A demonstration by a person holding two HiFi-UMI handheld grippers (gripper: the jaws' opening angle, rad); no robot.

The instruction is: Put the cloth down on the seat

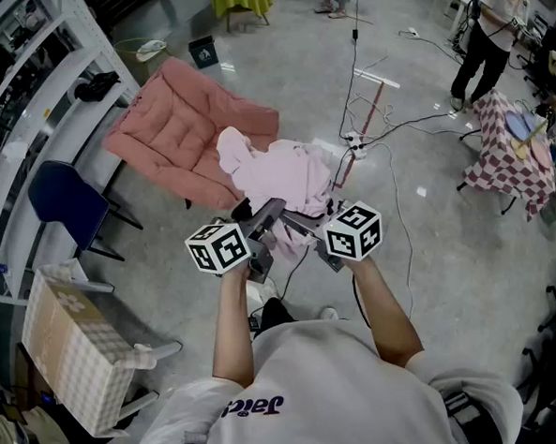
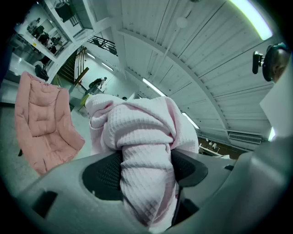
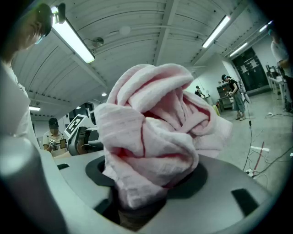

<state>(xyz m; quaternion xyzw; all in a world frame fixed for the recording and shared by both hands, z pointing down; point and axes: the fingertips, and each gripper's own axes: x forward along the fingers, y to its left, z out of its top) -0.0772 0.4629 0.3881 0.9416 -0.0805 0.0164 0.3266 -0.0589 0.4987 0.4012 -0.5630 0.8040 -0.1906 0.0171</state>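
Note:
A pale pink waffle cloth (image 1: 277, 175) hangs bunched in front of me, above the front edge of a salmon-pink padded lounge seat (image 1: 171, 129). My left gripper (image 1: 260, 229) is shut on a thick fold of the cloth (image 2: 143, 137), which fills the gap between its jaws (image 2: 145, 170). The seat (image 2: 43, 123) shows to the left in the left gripper view. My right gripper (image 1: 303, 226) is shut on another bundle of the cloth (image 3: 155, 123), wadded between its jaws (image 3: 146, 179). The two grippers sit close together, both below the cloth.
A blue chair (image 1: 66, 206) and white shelving (image 1: 27, 119) stand at the left, with a checkered box (image 1: 75, 351) near me. Cables and a power strip (image 1: 356, 141) lie on the floor right of the seat. A person (image 1: 487, 25) stands by a checkered table (image 1: 518, 150).

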